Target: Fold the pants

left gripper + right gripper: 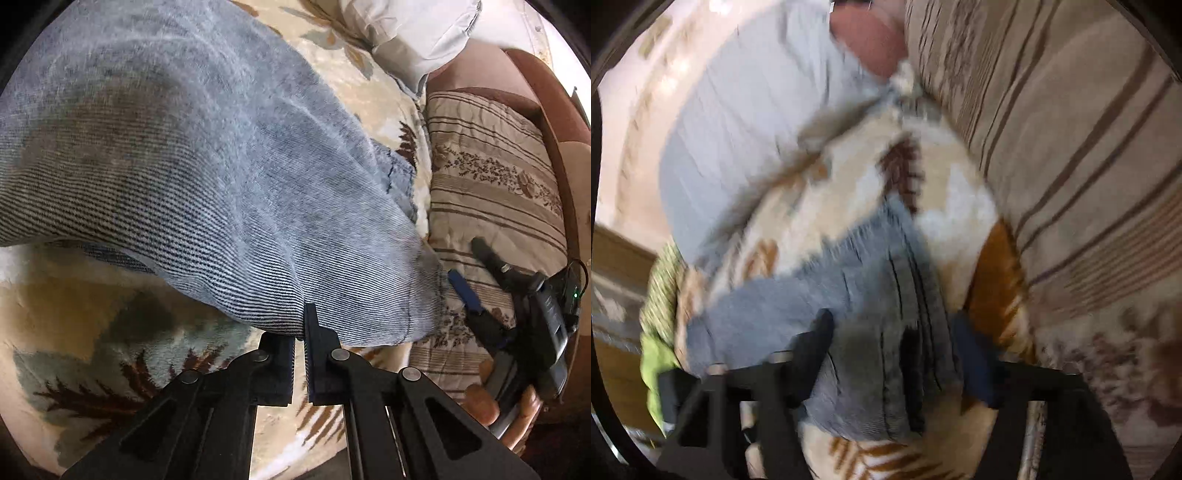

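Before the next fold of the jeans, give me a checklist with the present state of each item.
1. Left gripper shut on the jeans: ok, its jaws are closed on the near edge of the denim.
2. Right gripper has a hold: not ok, its jaws stand wide apart with denim lying between them, not pinched.
3. Jeans lying on the patterned blanket, not on the striped cushion: ok for most of them; the end near the right gripper reaches the cushion's edge.
4. Pale pillow apart from the jeans: ok.
5. Layers of the jeans lined up: cannot tell, the right wrist view is blurred.
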`<action>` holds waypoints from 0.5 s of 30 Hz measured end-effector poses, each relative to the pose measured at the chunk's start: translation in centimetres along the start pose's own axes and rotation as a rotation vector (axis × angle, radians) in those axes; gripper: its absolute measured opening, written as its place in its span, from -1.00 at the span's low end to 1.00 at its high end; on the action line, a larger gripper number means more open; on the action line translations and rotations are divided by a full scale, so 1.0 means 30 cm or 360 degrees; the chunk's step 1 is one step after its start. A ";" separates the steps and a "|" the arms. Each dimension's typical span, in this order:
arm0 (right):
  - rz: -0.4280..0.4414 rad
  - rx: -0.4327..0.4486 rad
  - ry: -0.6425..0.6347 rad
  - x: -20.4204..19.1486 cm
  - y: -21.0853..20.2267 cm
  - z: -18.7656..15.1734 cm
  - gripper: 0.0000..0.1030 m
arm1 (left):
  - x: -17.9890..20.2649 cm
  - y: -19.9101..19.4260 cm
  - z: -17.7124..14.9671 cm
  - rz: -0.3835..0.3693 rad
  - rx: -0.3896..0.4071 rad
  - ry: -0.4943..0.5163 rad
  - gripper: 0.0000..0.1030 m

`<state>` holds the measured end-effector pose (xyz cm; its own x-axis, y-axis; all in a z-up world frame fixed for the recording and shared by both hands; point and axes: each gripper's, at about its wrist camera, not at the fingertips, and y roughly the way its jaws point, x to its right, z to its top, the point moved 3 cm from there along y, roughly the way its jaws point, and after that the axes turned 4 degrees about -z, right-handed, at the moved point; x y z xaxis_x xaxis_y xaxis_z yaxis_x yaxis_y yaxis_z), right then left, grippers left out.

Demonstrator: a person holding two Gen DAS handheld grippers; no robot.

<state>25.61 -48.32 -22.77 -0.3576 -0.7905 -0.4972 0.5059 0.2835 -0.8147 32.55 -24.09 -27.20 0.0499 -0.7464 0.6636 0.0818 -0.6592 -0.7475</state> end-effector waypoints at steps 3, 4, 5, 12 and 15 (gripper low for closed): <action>0.0020 -0.0009 0.0015 -0.008 0.002 0.057 0.36 | -0.002 -0.021 -0.002 0.0020 -0.0005 0.0048 -0.95; -0.0004 -0.0035 0.0010 -0.013 0.021 0.068 0.27 | -0.004 -0.024 -0.005 0.0032 -0.0011 0.0058 -0.95; -0.0022 -0.0082 -0.0010 -0.023 0.051 0.078 0.18 | -0.018 -0.030 -0.009 0.0036 -0.0017 0.0059 -0.95; -0.0156 -0.0232 -0.0108 -0.026 0.227 0.088 -0.53 | -0.044 -0.043 -0.008 0.0005 -0.0041 0.0043 -0.95; -0.0228 -0.0202 -0.0132 -0.034 0.247 0.095 -0.46 | -0.048 -0.051 -0.011 0.0012 -0.0050 0.0052 -0.95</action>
<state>31.98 -46.95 -27.45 -0.3500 -0.8682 -0.3517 0.3497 0.2272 -0.9089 32.01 -22.04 -27.01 0.0181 -0.7536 0.6571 0.0501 -0.6557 -0.7534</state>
